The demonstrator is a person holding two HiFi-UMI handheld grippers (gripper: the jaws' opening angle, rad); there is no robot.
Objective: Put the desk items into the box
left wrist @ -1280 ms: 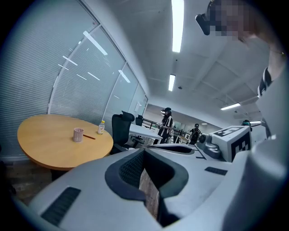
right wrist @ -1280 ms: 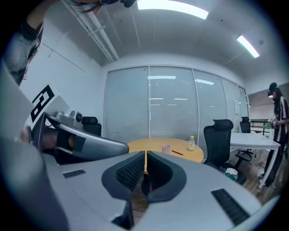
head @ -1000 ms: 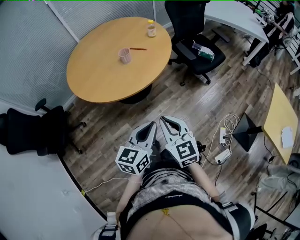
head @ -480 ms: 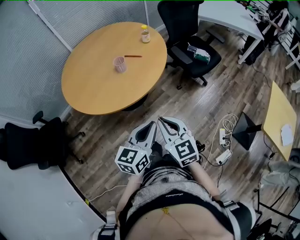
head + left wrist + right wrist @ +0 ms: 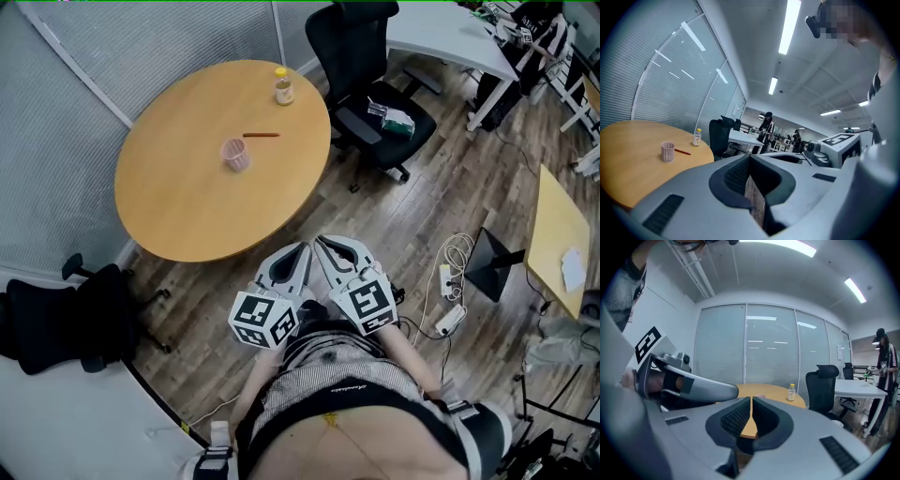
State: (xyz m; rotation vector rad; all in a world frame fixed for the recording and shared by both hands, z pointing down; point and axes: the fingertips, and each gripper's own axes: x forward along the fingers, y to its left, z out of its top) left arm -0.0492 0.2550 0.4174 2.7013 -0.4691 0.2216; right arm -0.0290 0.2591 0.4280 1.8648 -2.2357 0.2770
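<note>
A round wooden table [image 5: 187, 197] stands ahead of me. On it are a pink mesh cup [image 5: 234, 155], a red pencil [image 5: 261, 135] and a small yellow-capped bottle [image 5: 282, 86]. No box is in view. My left gripper [image 5: 300, 253] and right gripper [image 5: 326, 244] are held side by side close to my body, over the wooden floor and well short of the table. Both are shut with nothing between the jaws. The left gripper view shows the cup [image 5: 668, 152], pencil [image 5: 683, 152] and bottle [image 5: 696, 138] far off. In the right gripper view the bottle [image 5: 791, 393] stands on the table's far edge.
A black office chair [image 5: 361, 66] with a packet [image 5: 394, 118] on its seat stands right of the table. Another black chair [image 5: 56, 314] is at the left. A power strip with cables [image 5: 450, 281] lies on the floor at the right. White desks [image 5: 450, 33] stand behind.
The table and its items have shifted down and left in the head view as my head moved. Both grippers keep their place in front of my body, still shut.
</note>
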